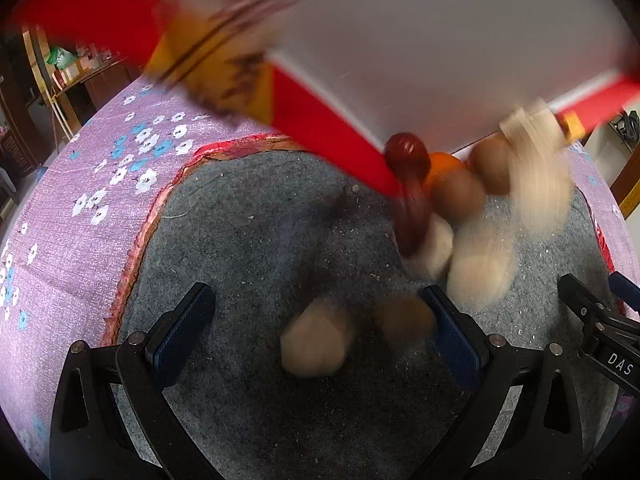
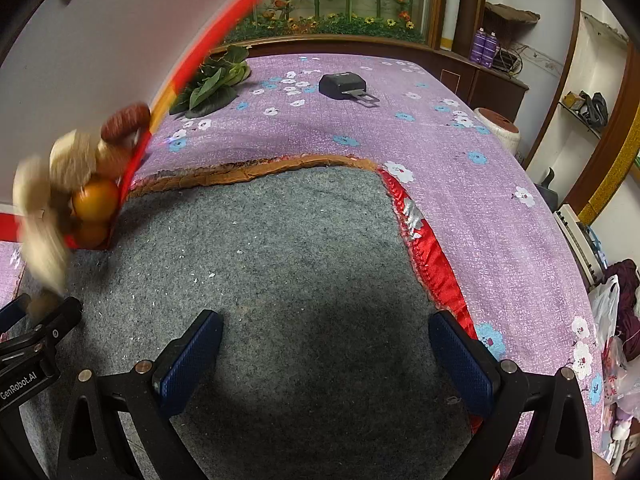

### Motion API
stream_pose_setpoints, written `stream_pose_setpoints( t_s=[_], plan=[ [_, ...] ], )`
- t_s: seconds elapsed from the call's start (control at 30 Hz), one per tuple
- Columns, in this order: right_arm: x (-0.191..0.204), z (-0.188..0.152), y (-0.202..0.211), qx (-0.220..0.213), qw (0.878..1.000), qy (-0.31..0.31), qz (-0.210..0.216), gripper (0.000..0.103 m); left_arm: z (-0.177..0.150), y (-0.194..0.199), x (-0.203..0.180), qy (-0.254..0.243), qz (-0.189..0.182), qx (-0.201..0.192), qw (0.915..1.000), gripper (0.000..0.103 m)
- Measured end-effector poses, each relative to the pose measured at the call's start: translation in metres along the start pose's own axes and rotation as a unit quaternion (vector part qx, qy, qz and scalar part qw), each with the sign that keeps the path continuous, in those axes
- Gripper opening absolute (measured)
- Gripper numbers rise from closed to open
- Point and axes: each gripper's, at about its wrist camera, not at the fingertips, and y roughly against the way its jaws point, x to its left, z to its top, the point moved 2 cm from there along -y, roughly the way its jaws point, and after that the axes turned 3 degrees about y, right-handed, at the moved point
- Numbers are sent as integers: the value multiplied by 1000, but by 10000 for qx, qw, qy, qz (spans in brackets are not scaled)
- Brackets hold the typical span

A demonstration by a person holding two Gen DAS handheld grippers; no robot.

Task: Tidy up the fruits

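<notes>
Grey mat (image 2: 280, 248) lies bare ahead of the right gripper (image 2: 326, 358). At far left, a tilted red box (image 2: 192, 56) and blurred fruits (image 2: 96, 200) block passage; leafy greens (image 2: 216, 84) and a black device (image 2: 344, 85) sit far off.

Table w/ purple flowered cloth (image 2: 460, 184); grey felt mat (image 2: 280, 264) w/ frayed red/orange trim spread on it. On the cloth at far side: leafy greens (image 2: 216, 80) and small black device (image 2: 344, 85), apart from each other. On the mat: pale blurred fruits (image 1: 316, 340), an orange (image 2: 96, 199) at mat's edge against a red-edged box (image 1: 440, 48), tilted. Pale specks over the mat.
</notes>
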Motion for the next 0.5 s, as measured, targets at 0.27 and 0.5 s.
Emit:
stream_pose_setpoints(
  t_s=[0.27,0.5],
  plan=[
    [0,2,-1,3,10000,0,-1,103,0,-1,-1,0,-1,4,10000,103],
    [0,0,0,3,10000,-1,0,103,0,-1,0,1,-4,-1,10000,103]
  ],
)
